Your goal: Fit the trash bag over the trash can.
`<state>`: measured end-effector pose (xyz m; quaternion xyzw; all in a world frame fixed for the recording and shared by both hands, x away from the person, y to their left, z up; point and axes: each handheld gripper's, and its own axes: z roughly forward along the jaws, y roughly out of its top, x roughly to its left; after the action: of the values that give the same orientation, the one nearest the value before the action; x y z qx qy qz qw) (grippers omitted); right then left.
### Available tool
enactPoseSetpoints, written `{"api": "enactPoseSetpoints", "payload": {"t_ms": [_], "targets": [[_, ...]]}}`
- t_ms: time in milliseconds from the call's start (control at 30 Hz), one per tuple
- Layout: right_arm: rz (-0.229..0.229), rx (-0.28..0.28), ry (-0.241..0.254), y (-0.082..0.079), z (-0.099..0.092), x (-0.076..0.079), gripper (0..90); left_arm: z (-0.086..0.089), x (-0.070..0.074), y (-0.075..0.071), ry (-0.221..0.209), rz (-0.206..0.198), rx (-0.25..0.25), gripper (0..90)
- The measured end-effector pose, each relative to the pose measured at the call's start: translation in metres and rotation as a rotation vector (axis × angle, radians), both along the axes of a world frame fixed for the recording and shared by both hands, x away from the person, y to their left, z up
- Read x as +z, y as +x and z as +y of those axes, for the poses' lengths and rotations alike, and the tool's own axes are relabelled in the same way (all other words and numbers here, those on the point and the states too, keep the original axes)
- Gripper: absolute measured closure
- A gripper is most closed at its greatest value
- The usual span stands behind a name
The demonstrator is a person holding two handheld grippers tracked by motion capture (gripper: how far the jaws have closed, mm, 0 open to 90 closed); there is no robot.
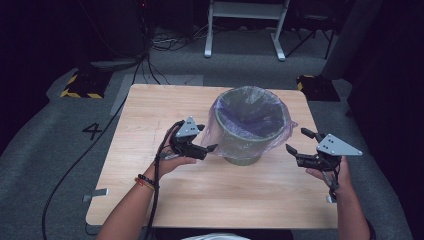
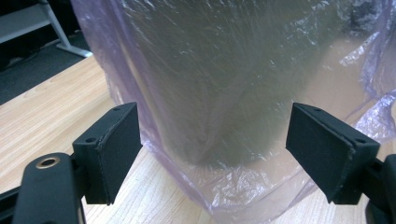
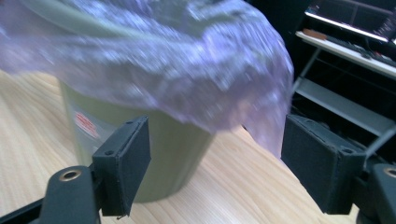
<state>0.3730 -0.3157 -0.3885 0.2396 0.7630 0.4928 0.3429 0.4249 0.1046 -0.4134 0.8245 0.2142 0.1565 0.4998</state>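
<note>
Two tools flank the green bin [image 1: 248, 131] mid-counter [image 1: 150, 115]: left tool [image 1: 214, 146] gaping beside the purple liner [image 1: 220, 125], right tool [image 1: 299, 142] gaping and apart, so I judge each should pinch loose overhang evenly, not the bin's wall.

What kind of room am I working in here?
Probably a lab or recording studio, not a home: a lone wooden table on grey carpet, black-and-yellow hazard-taped floor blocks, loose cables and a white equipment frame behind, and dark surroundings.
</note>
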Motion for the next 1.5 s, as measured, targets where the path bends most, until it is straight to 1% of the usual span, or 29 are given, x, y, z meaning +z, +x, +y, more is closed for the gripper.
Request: {"api": "enactPoseSetpoints", "payload": {"t_ms": [67,167,233,300,333,367,400,433,467,500,567,633,700,767,867,933,1000,1100,1200,1333,1500], "targets": [[-0.011,0.01,-0.018,-0.001,0.005,0.004,23.5,-0.003,-0.001,0.001,0.007,0.001,-0.002,18.5],[-0.024,0.026,-0.052,0.0,0.013,0.007,22.8,-0.006,-0.002,0.004,0.031,0.003,-0.009,18.6],[-0.028,0.026,-0.085,0.002,0.018,0.008,22.8,-0.007,-0.003,0.006,0.037,0.012,-0.006,18.7],[-0.016,0.002,-0.114,0.006,0.021,0.008,23.1,-0.008,-0.004,0.009,0.044,0.017,-0.003,20.3],[-0.014,-0.002,-0.121,0.009,0.022,0.008,28.3,-0.009,-0.005,0.011,0.047,0.022,0.003,22.1],[-0.004,0.009,-0.116,0.01,0.023,0.007,34.3,-0.009,-0.006,0.012,0.047,0.026,0.003,24.9],[0.002,0.008,-0.114,0.012,0.023,0.007,40.2,-0.009,-0.007,0.014,0.045,0.028,0.0,29.5],[0.011,0.007,-0.115,0.014,0.023,0.007,51.6,-0.01,-0.008,0.015,0.042,0.028,-0.005,34.6],[0.026,0.022,-0.117,0.015,0.023,0.006,60.1,-0.011,-0.009,0.016,0.052,0.023,0.001,39.0],[0.031,0.03,-0.117,0.016,0.023,0.006,64.9,-0.012,-0.01,0.016,0.067,0.013,0.006,43.0],[0.042,0.034,-0.113,0.018,0.022,0.005,77.5,-0.014,-0.011,0.017,0.083,0.005,0.006,51.6],[0.05,0.049,-0.107,0.019,0.022,0.003,85.7,-0.017,-0.013,0.019,0.111,-0.01,0.018,60.6],[0.053,0.049,-0.109,0.02,0.022,0.002,90.0,-0.019,-0.014,0.02,0.116,-0.007,0.014,68.2],[0.058,0.052,-0.103,0.02,0.021,0.001,90.0,-0.021,-0.015,0.021,0.127,-0.01,0.018,75.4],[0.069,0.053,-0.108,0.022,0.021,-0.004,90.0,-0.023,-0.017,0.023,0.127,-0.007,0.018,82.8],[0.078,0.048,-0.111,0.024,0.02,-0.009,90.0,-0.023,-0.018,0.024,0.122,-0.003,0.011,86.2],[0.085,0.039,-0.108,0.026,0.02,-0.014,90.0,-0.025,-0.019,0.026,0.129,-0.005,0.014,89.7],[0.098,0.038,-0.092,0.03,0.018,-0.02,90.0,-0.025,-0.021,0.03,0.118,0.007,0.016,89.9],[0.114,0.037,-0.091,0.034,0.02,-0.027,90.0,-0.026,-0.026,0.033,0.13,0.017,0.02,89.9],[0.15,0.032,-0.093,0.041,0.022,-0.041,90.0,-0.027,-0.033,0.038,0.141,0.037,0.028,89.9],[0.192,0.023,-0.078,0.049,0.021,-0.055,90.0,-0.027,-0.038,0.042,0.151,0.056,0.034,89.9]]}}
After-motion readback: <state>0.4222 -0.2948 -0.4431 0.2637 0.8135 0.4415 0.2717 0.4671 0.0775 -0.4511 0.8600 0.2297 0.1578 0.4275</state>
